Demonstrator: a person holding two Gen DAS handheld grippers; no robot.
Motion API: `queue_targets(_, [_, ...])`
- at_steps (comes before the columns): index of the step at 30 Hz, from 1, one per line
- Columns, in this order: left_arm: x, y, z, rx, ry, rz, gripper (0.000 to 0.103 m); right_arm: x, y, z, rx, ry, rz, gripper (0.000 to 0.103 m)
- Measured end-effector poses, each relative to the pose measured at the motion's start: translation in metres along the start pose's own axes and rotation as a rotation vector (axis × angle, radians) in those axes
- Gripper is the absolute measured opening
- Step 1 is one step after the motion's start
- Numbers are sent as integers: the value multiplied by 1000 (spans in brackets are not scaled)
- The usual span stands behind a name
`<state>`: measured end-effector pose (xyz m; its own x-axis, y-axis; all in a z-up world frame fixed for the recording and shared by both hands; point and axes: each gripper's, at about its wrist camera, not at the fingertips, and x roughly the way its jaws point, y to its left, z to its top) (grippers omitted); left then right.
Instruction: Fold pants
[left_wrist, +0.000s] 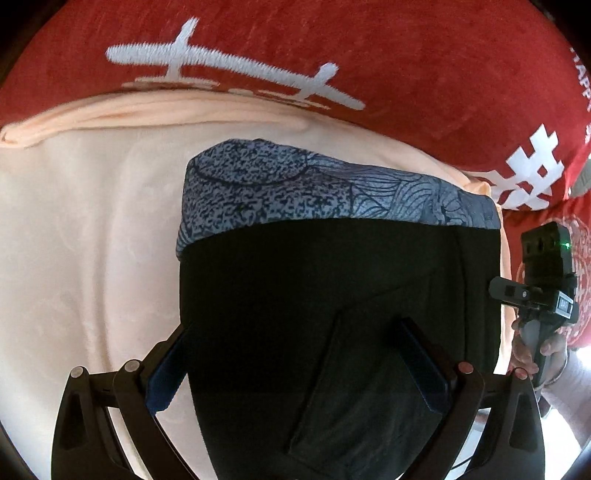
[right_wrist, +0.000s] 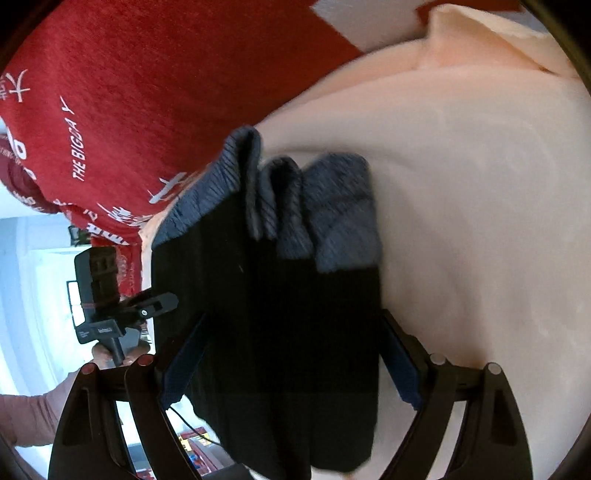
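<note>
A soft peach-coloured blanket lies spread out, its far edge bunched into a rolled fold. Behind it sits a red plush fabric with white embroidered characters, printed too with small white lettering, seemingly "THE BIG DAY".

This is looking like a bedroom in a home: a peach blanket is lying across a soft bed, and a red plush bedcover with white embroidered characters and English lettering is spreading beyond it, while daylight is coming in from a bright, pale room at the side
</note>
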<state>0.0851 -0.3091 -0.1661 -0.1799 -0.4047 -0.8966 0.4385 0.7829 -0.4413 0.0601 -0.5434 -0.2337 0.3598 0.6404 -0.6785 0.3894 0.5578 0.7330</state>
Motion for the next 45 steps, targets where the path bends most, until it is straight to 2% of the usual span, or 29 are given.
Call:
queue_targets(3, [-3,-1,-3,-22,-12,16,102,1,-1,1,38,-6,-6,89])
queue_targets(4, [-4,-5,-4,-12,-28,23,92,0,-1,0,37,-6,-22,87])
queue_targets(5, [-8,-7,-7,-1,-41,24,88,0,2,-3,36,-7,-42,83])
queue_targets(7, [-16,-20,-12,34,-70,49,71,-2,5,-5,42,-6,-61,72])
queue_targets(9, [-24,-27,-15,51,-84,63,64,-7,11,-6,46,-22,-66,53])
queue_targets(10, [-29,-31,-18,51,-93,68,61,-7,14,-5,52,-30,-55,49])
queue_targets(12, [-41,-37,-23,49,-104,75,58,-11,17,-8,62,-40,-30,43])
queue_targets(15, [-57,-47,-36,52,-113,86,57,-22,27,-15,61,-44,8,40])
queue_targets(19, [-85,-53,-70,25,-114,98,57,-39,43,-34,40,-23,48,40])
queue_targets(23, [-96,-50,-100,9,-96,107,57,-45,51,-60,48,7,74,40])
queue_targets(27, [-85,-40,-128,8,-71,105,57,-48,52,-94,77,27,79,40])
queue_targets(29, [-68,-38,-131,14,-60,132,61,-44,50,-109,62,27,54,40])
queue_targets(30, [-61,-32,-135,26,-54,176,68,-40,47,-115,62,22,39,40])
queue_targets(31, [-54,-27,-138,52,-71,245,84,-35,43,-120,72,20,22,40])
queue_targets(33, [-51,-20,-141,68,-125,275,101,-17,41,-127,93,19,-33,46])
queue_targets(35, [-49,-9,-139,32,-122,242,102,-18,26,-134,94,-29,-104,54])
queue_targets(38, [-49,-11,-138,21,-120,243,102,-15,26,-135,108,-51,-209,78])
queue_targets(41, [-58,-18,-144,38,-118,302,102,-19,35,-138,113,-76,-285,81])
queue_targets(45, [-72,-28,-153,70,-104,344,102,-38,49,-150,99,-107,-408,82])
